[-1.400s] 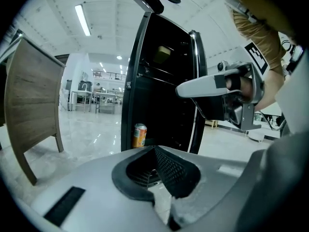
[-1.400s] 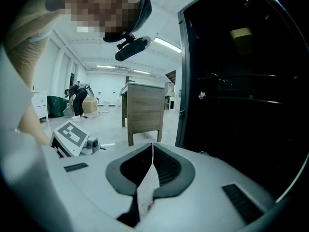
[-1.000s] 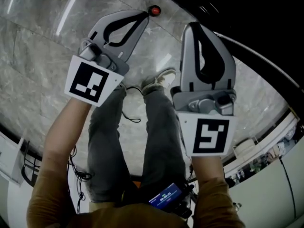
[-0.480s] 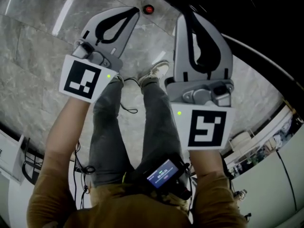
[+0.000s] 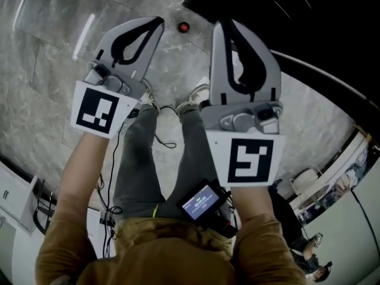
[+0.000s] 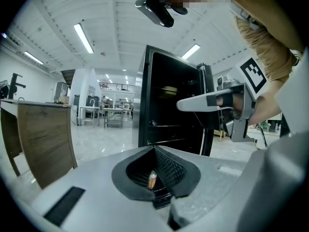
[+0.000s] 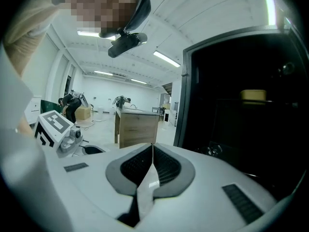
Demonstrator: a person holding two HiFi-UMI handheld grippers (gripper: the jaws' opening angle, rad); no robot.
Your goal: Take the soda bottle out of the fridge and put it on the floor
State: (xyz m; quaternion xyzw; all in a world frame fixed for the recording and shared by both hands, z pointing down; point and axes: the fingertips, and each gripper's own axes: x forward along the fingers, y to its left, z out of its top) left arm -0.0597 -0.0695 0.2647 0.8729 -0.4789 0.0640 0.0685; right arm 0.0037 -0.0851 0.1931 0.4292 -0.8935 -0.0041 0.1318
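A small bottle with a red cap [image 5: 184,27] stands upright on the marble floor just in front of the black fridge [image 5: 285,16]. The same bottle [image 6: 152,180] shows through the hole of my left gripper's jaws. My left gripper [image 5: 157,22] is shut and empty, its tip a little left of the bottle and well above the floor. My right gripper [image 5: 221,25] is also shut and empty, right of the bottle, pointing at the fridge's dark open inside [image 7: 241,105]. A pale yellow thing [image 7: 253,94] lies on a fridge shelf.
The person's legs and shoes [image 5: 190,103] are below the grippers. A wooden counter [image 7: 137,124] stands left of the fridge. White cabinets [image 5: 15,200] are at the lower left. People [image 5: 309,254] are at the lower right, beyond a white curved edge.
Both grippers stayed shut and shifted left and toward the fridge. The red-capped bottle, earlier at the left gripper's tip, now shows lower, between the two tips. More of the fridge is in view.
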